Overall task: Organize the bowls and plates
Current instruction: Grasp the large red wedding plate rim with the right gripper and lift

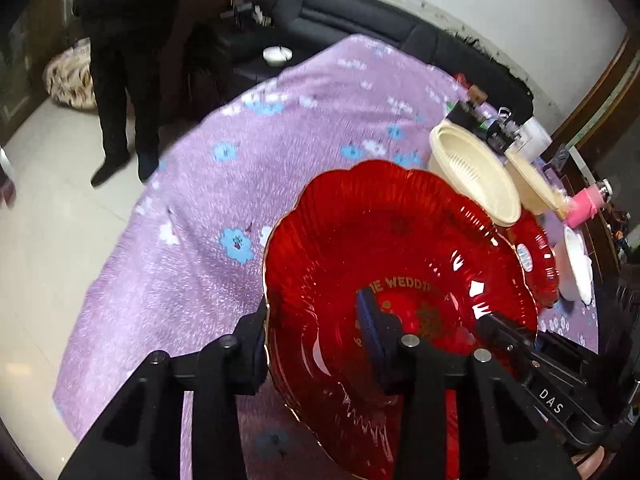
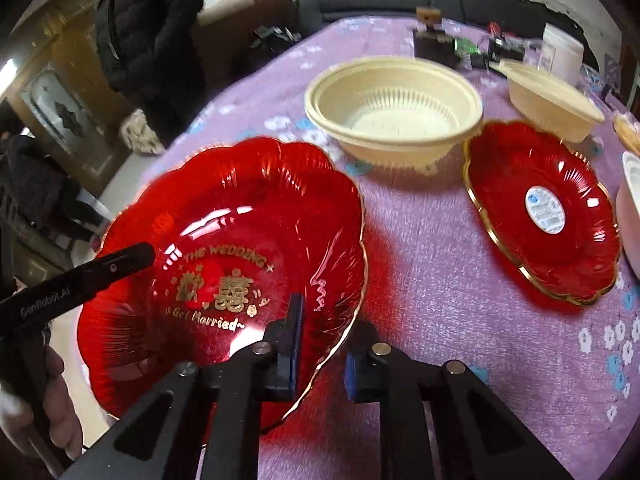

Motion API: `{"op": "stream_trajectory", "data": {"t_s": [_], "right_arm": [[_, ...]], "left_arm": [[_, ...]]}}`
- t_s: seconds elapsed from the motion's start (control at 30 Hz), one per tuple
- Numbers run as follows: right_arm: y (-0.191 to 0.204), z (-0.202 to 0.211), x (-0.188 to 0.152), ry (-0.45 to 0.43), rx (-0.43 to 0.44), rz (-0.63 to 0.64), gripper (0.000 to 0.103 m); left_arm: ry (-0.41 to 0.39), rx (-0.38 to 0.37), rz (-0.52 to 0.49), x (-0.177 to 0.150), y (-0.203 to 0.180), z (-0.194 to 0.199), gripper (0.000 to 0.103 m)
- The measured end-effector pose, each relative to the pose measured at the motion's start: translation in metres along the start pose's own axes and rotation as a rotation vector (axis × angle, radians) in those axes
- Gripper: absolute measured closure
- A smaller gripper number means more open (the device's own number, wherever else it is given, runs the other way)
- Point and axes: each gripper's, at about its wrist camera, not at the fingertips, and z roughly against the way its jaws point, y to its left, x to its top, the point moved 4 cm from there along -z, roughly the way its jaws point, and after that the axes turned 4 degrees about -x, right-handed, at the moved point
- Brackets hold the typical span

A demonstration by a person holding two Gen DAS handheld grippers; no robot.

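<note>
— Nearest the cameras, on the lilac flowered tablecloth (image 2: 440, 280), what sits closest?

— The big scalloped red glass plate (image 2: 224, 248) with a gold rim and gold wedding lettering. It lies at the near edge of the cloth, partly out past it. Both tools have it by opposite sides of its rim.

— How do the tools stand?

— The right gripper (image 2: 322, 344) pinches the plate's near right rim: one blue-padded finger lies inside the plate, the other under its edge. The left gripper (image 1: 316, 344) does the same on the plate's left rim, one finger outside and below, the other inside over the lettering. No earlier view is on hand, so I say only that both are closed on that rim.

— And beyond the lettered plate?

— To its right, apart from it, lies a smaller red scalloped plate (image 2: 544, 216) with a white oval sticker in the middle. Behind the lettered plate stands a cream plastic bowl with ribbed walls (image 2: 394, 110), its rim just reaching over the sticker plate's edge. Farther right of that bowl is a second cream bowl (image 2: 552, 104), and a white bowl (image 2: 630, 208) shows at the sticker plate's right.

— Farthest back?

— Past the lettered plate's left side, a person in a dark padded jacket (image 2: 148, 24) stands on the floor.
</note>
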Motion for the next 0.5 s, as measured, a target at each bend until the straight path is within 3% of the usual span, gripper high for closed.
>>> {"op": "stream_trajectory", "data": {"t_s": [0.1, 0.23, 0.5], "right_arm": [[0.004, 0.020, -0.001, -0.067, -0.002, 0.027, 0.085], [0.005, 0.033, -0.006, -0.104, -0.002, 0.042, 0.085], [-0.009, 0.014, -0.024, -0.039, -0.010, -0.012, 0.084]], "left_arm": [[-0.044, 0.032, -0.022, -0.003, -0.008, 0.017, 0.064], [-0.031, 0.034, -0.025, -0.006, -0.011, 0.017, 0.064], [0.026, 0.067, -0.047, -0.018, -0.014, -0.013, 0.064]]}}
